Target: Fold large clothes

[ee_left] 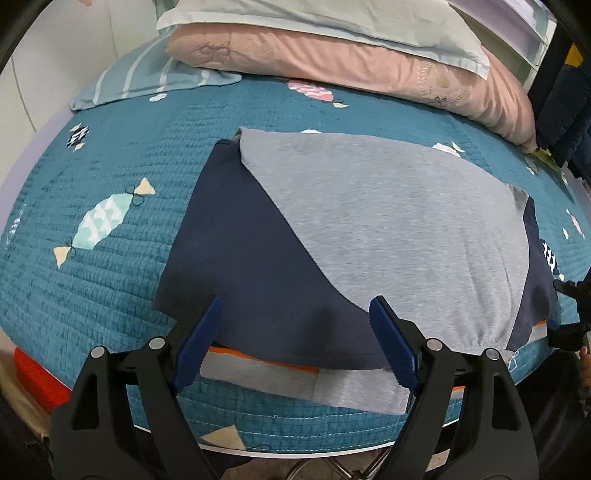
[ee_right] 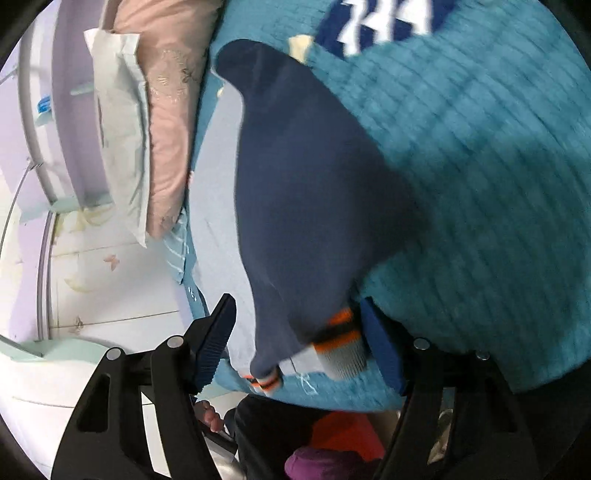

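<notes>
My left gripper is wide open with nothing in it, over the near edge of the bed. My right gripper has the striped cuff between its jaws, but I cannot tell if it pinches yet. The sweater lies half folded across the bed, near that edge. If the cuff slips out, the sleeve could flop and undo the fold.

Quilt teal, candy print in mint, cream, pink; garment grey and navy, cuffs striped orange, black, grey; pillows: pink under pale mint, striped blue-white one at side; gripper pads blue, arms black.
</notes>
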`<state>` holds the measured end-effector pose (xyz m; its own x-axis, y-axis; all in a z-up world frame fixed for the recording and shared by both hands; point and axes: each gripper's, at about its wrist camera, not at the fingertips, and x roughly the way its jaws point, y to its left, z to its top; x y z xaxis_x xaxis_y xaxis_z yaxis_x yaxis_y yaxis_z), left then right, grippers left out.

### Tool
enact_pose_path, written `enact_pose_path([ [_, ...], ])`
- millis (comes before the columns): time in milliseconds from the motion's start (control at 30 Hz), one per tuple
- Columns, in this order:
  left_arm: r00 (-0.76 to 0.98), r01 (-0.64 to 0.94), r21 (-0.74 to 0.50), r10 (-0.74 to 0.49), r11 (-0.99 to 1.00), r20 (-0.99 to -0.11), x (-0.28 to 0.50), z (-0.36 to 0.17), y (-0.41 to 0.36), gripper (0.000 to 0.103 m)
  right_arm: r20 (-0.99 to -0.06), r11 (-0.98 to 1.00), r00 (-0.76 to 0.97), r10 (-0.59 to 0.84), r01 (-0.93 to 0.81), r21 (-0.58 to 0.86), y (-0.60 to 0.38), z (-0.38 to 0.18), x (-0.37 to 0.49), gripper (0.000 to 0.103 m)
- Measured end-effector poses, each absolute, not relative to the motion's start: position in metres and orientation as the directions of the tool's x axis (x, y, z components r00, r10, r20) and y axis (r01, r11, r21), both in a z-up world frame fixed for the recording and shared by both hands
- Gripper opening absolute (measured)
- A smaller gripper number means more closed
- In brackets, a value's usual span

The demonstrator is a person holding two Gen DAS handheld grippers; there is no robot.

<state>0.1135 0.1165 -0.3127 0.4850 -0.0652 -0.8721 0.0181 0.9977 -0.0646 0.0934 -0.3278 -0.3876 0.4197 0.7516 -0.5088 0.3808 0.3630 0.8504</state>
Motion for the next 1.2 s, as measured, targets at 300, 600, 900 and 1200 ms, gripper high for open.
enact_pose_path([
  [300,0.463,0.004,-0.094,-0.085,0.996,-0.882,0.118,-0.320,0.112,0.084,-0.422,0.261,0.508,0.751,0.358,0.896,-0.335,-0.402,0.134,0.052],
  [600,0.466,0.025,-0.142,-0.137,0.990,-0.874,0.141,-0.307,0.089,0.084,-0.605,0.552,0.471,0.642,0.264,0.791,-0.309,-0.357,0.140,0.015],
  [900,0.460,0.081,-0.225,-0.236,0.971,-0.856,0.214,-0.281,0.038,0.065,-0.786,0.764,0.440,0.435,0.282,0.580,-0.287,-0.350,0.139,0.015],
  [1200,0.254,0.142,-0.261,-0.290,0.955,-0.923,0.317,-0.297,-0.032,0.000,-0.764,0.738,0.448,0.464,0.282,0.613,-0.289,-0.359,0.137,0.016],
])
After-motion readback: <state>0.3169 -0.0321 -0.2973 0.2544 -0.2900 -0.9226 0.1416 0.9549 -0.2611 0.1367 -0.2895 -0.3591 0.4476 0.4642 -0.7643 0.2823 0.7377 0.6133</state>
